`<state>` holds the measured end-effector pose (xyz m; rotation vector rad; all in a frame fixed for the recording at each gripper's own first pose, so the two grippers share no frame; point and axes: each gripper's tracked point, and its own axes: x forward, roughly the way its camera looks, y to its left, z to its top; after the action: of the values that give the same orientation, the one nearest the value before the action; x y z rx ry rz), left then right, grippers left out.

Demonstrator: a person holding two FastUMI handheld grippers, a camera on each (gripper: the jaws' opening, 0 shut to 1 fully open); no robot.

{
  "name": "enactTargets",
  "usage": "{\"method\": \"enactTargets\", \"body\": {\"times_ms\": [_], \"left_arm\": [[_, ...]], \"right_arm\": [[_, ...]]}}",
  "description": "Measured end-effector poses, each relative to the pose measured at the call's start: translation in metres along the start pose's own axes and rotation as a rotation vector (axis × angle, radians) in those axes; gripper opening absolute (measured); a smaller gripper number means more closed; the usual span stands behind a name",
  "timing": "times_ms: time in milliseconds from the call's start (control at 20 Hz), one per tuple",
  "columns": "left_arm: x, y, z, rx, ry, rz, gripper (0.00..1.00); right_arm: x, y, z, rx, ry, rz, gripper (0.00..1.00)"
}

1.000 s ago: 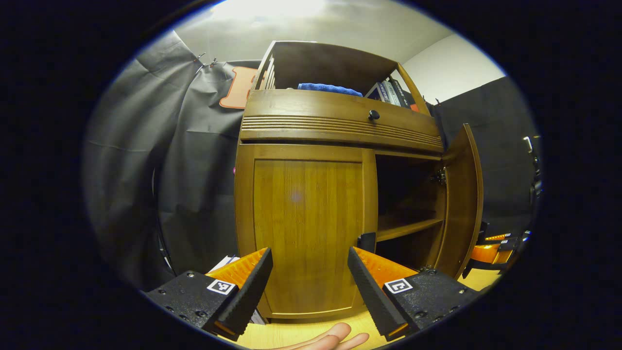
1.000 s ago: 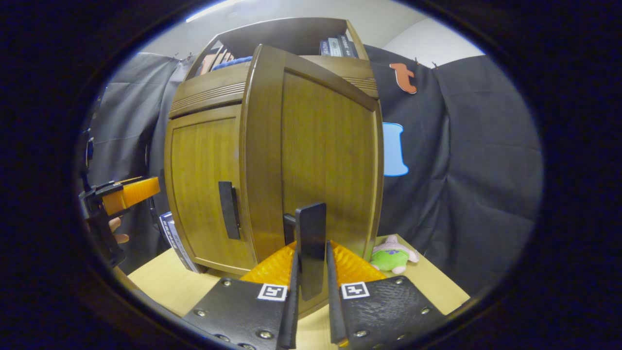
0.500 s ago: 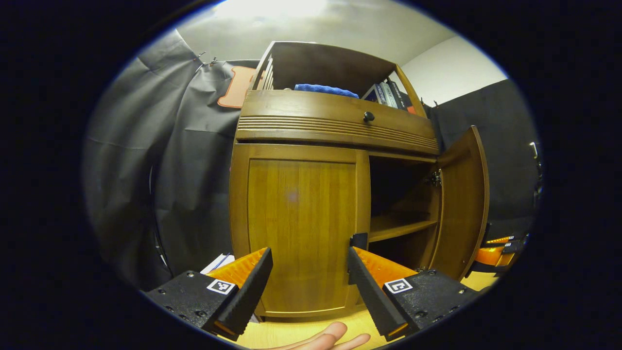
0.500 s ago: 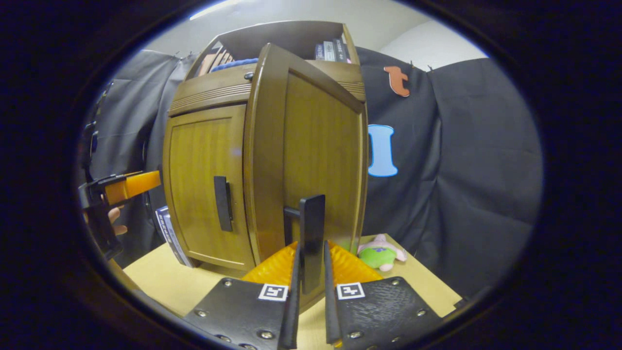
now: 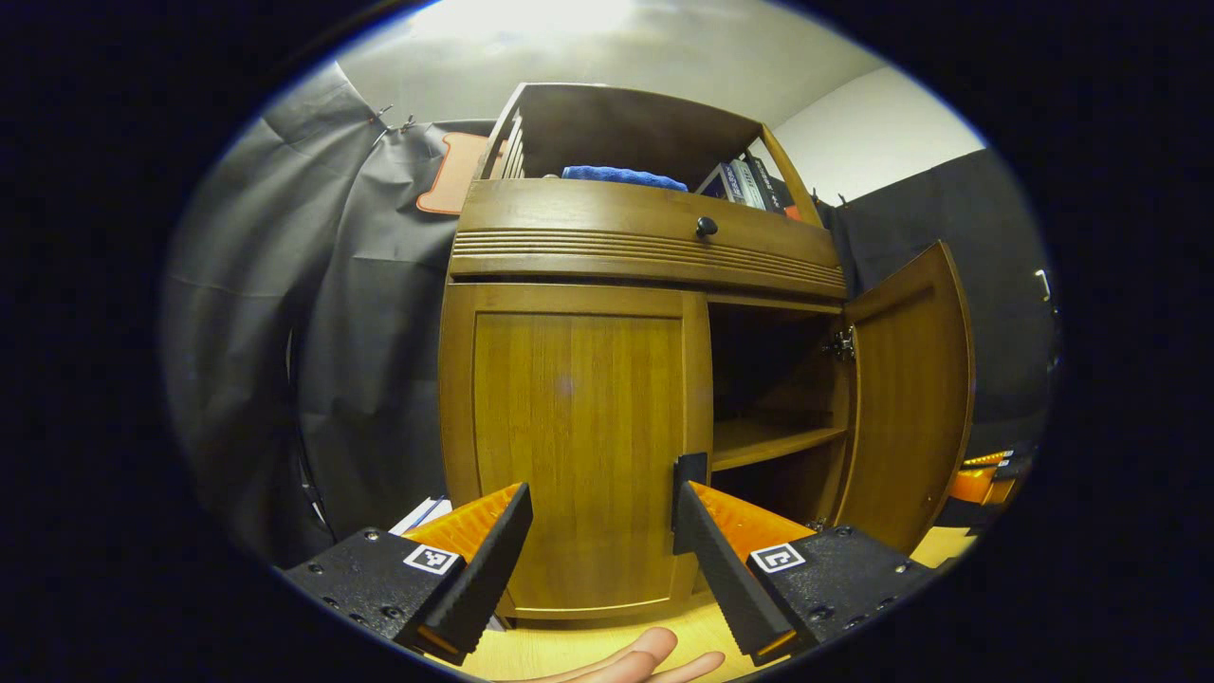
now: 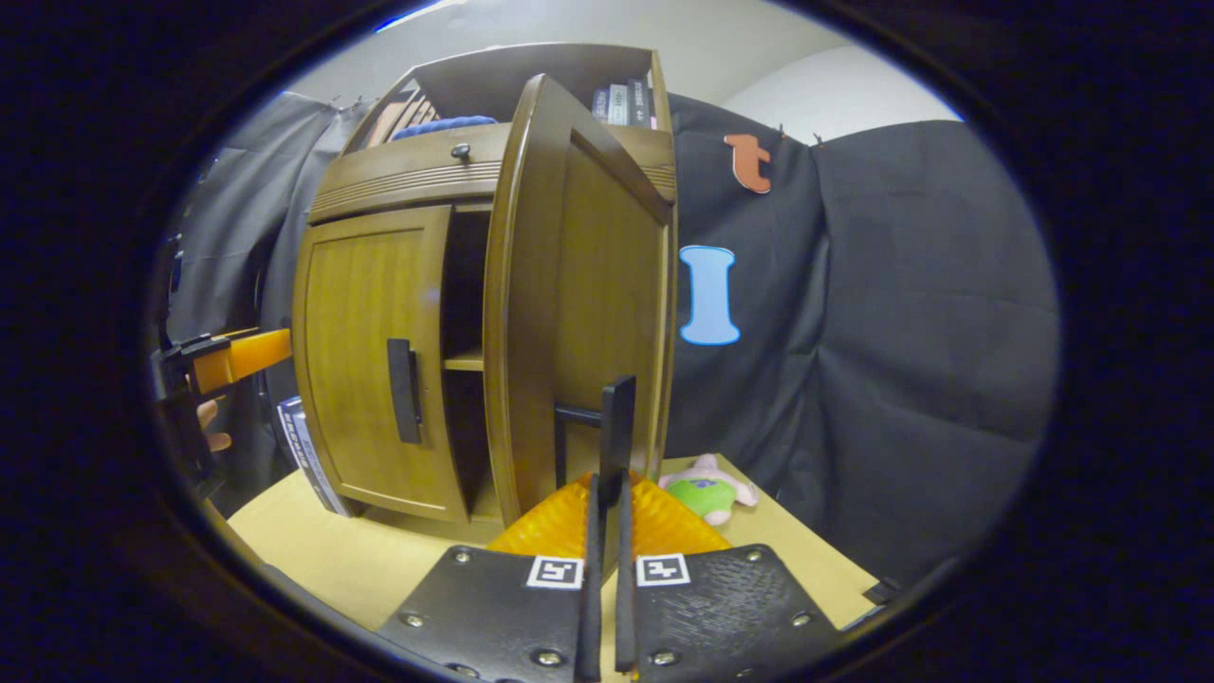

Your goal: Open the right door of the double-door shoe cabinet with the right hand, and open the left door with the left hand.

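Clamping a flat black handle (image 6: 618, 427), right hand-held gripper (image 6: 605, 531) grips.

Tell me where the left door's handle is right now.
In the right gripper view the left door's handle is the black vertical bar on the shut left door, along its edge beside the opening.

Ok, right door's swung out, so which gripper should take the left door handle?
Left. The left gripper is open, facing the closed left door, with its handle by one fingertip. The right gripper is shut on the right door's handle.
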<state>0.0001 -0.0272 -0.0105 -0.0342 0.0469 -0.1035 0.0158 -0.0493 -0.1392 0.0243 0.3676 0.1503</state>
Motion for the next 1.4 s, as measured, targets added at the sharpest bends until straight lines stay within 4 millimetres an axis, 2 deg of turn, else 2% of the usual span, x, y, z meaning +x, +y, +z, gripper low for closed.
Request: {"method": "enactTargets", "body": {"times_ms": [150,300,350,700,950,1000,1150,1250,1400], "left_arm": [[0.0,-0.002,-0.002,-0.003,0.002,-0.002,0.94],[0.002,-0.004,-0.003,0.006,0.005,-0.001,0.94],[0.002,-0.005,-0.004,0.008,0.006,-0.002,0.94],[0.004,-0.01,-0.008,0.017,0.013,-0.005,0.94],[0.007,-0.012,-0.01,0.006,0.012,-0.005,0.96],[0.008,-0.013,-0.01,0.003,0.013,-0.003,0.94],[0.013,-0.018,-0.014,-0.012,0.017,-0.009,0.94],[0.016,-0.024,-0.017,-0.007,0.017,-0.017,0.94],[0.022,-0.028,-0.023,0.004,0.027,-0.01,0.94]], "right_arm": [[-0.001,-0.028,0.011,0.003,-0.049,-0.067,0.06],[0.0,-0.06,0.013,-0.004,-0.072,-0.139,0.05],[0.002,-0.064,0.011,0.02,-0.073,-0.128,0.01],[0.003,-0.098,0.01,0.049,-0.056,-0.051,0.01],[0.013,-0.126,0.013,0.036,-0.064,0.056,0.01],[0.016,-0.133,0.012,0.041,-0.062,0.073,0.01],[0.023,-0.143,0.013,0.037,-0.069,0.119,0.01],[0.022,-0.147,0.013,0.032,-0.059,0.134,0.06],[0.022,-0.141,0.013,0.024,-0.056,0.144,0.06]]}}
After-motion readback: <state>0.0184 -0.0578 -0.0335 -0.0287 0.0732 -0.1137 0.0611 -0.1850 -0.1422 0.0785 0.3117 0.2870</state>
